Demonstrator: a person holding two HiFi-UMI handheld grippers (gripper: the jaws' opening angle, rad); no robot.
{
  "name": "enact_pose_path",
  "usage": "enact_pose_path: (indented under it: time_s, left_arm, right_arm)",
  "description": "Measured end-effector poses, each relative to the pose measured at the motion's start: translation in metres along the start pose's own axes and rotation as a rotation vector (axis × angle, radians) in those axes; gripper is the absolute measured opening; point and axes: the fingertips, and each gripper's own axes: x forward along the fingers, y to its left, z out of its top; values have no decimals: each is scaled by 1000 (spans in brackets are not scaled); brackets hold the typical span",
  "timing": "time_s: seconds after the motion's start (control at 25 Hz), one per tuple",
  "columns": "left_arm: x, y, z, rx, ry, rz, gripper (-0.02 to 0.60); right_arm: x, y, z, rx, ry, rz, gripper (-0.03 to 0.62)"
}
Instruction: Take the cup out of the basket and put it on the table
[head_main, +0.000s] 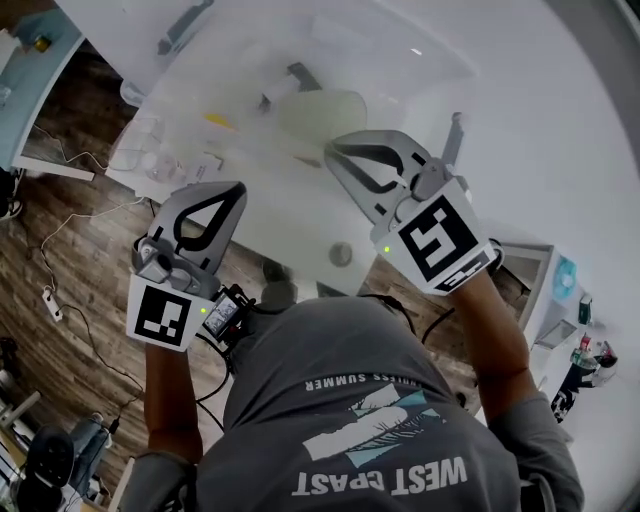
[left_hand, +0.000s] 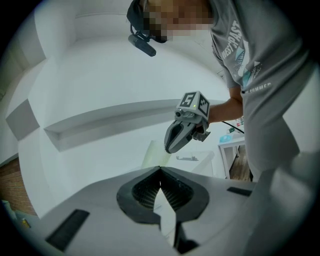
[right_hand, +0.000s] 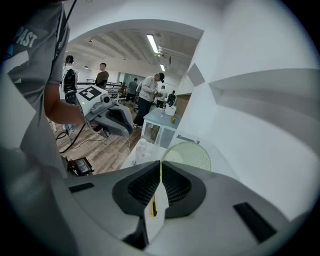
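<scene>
A pale green mesh basket (head_main: 320, 113) lies on the white table (head_main: 520, 120), also in the right gripper view (right_hand: 189, 155) and the left gripper view (left_hand: 152, 154). I cannot tell whether a cup is inside it. Clear plastic cups (head_main: 148, 160) stand near the table's left edge, one showing in the right gripper view (right_hand: 141, 148). My right gripper (head_main: 331, 150) hovers just at the basket's near side, jaws shut and empty (right_hand: 160, 163). My left gripper (head_main: 238, 188) hangs lower left of the basket, jaws together with nothing in them (left_hand: 160, 168).
A grey tool (head_main: 290, 80) lies beyond the basket and another (head_main: 185, 25) at the far left. A small yellow item (head_main: 218, 120) rests left of the basket. Cables trail over the wooden floor (head_main: 70, 270). People stand by a side table (right_hand: 162, 120) in the background.
</scene>
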Motion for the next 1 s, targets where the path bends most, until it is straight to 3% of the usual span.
enact_pose_path:
  time_s: [0.52,0.76,1.0]
  left_arm:
    - [-39,7,-21,-13,40,80,9]
    - [-50,6,-35,-23,62,96,9]
    - [-56,0,-49,-32,77,97,9]
  right_arm:
    - [16,86,26,-37,-45,114,25]
    - [41,123,9,-48,-2,180,25]
    - [78,157,-34,-47,101,268,25]
